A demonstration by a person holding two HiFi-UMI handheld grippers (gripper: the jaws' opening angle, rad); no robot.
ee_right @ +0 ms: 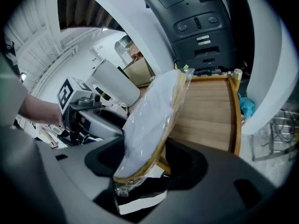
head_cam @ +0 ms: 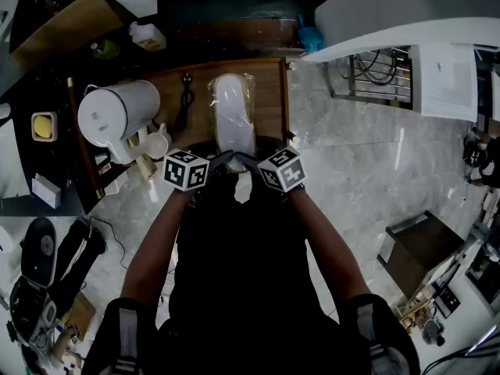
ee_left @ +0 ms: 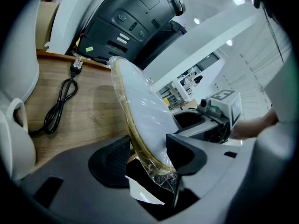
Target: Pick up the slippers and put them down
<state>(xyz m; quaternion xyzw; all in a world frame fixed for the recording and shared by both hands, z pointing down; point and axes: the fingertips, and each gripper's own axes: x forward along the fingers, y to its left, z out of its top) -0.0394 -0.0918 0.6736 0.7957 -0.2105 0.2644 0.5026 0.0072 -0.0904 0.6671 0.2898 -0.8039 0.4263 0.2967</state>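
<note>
Plastic-wrapped slippers [head_cam: 234, 116] lie lengthwise over wooden table [head_cam: 269, 100], toe end pointing away from person. Near end caught between both claws. Left gripper [head_cam: 221, 162] and right gripper [head_cam: 250, 162] sit side by side — jaws spread fairly wide, each pair clamped on wrapped heel end. White kettle [head_cam: 117, 116] and black cord [head_cam: 185, 100] left of slippers — apart from them.

Both forearms are stretching forward side by side, the left gripper [head_cam: 217, 161] and right gripper [head_cam: 251, 161] angling downward and clamping the slippers' [head_cam: 233, 116] near end.
</note>
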